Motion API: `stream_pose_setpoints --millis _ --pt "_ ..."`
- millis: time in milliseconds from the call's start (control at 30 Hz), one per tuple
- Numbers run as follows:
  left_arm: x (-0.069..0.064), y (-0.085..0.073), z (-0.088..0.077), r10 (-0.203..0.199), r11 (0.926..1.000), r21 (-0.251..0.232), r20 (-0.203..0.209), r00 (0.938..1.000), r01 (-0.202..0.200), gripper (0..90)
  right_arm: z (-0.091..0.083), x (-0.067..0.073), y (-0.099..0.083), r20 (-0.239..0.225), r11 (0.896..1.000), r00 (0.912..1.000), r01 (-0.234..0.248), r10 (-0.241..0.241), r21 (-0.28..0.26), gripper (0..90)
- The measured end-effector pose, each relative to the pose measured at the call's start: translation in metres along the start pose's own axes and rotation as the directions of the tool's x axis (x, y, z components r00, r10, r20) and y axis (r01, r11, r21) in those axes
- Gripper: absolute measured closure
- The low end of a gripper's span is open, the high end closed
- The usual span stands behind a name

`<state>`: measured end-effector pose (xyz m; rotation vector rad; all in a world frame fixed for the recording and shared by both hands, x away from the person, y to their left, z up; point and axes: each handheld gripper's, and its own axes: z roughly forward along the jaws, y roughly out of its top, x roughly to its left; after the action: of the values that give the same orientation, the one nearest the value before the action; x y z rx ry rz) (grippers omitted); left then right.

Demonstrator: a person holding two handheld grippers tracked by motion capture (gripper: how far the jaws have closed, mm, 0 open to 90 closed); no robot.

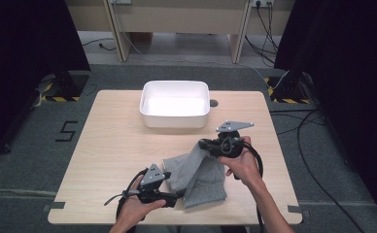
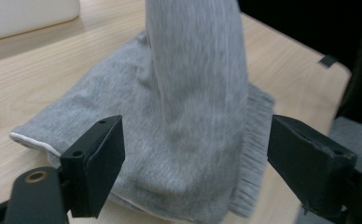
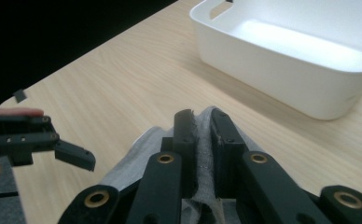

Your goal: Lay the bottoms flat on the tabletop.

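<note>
Your right gripper (image 1: pixel 207 144) pinches the grey cloth (image 1: pixel 198 177) up; your left gripper (image 1: pixel 177 196), jaws wide and empty, sits at its near-left edge.

The table (image 1: pixel 113 145) is pale wood-grain laminate, smooth and matt. The grey cloth (image 2: pixel 179 140) looks like soft knitted fleece with a ribbed edge. The white tub (image 1: pixel 175 104) is smooth, faintly glossy plastic. The right tongs (image 3: pixel 202 122) are matt black plastic with brass-coloured rivets.
</note>
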<state>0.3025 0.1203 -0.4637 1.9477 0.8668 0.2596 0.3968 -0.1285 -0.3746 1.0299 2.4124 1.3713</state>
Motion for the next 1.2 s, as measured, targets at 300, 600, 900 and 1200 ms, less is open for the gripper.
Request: stream_pose_setpoints --millis 300,600,900,1200 --pt "-0.004 0.001 0.026 0.162 0.9836 0.090 -0.060 0.9850 -0.156 67.1 0.003 -0.004 0.000 0.001 1.000 0.9999 -0.010 0.010 -0.002 82.7" --pt "0.038 0.054 0.003 0.176 0.9843 0.044 -0.158 0.9717 -0.171 81.7 0.006 -0.025 0.009 0.059 1.000 0.9980 -0.021 0.021 0.004 82.5" --pt "0.087 0.071 0.018 0.080 0.9960 0.056 -0.215 0.9732 -0.069 79.7 0.030 -0.038 0.020 0.086 0.998 0.9961 -0.026 0.021 0.053 81.4" --pt "0.123 0.051 0.038 -0.041 0.9949 0.080 -0.236 0.9708 0.061 71.4 0.076 -0.047 0.019 0.105 0.985 0.9944 -0.031 0.013 0.169 73.7"
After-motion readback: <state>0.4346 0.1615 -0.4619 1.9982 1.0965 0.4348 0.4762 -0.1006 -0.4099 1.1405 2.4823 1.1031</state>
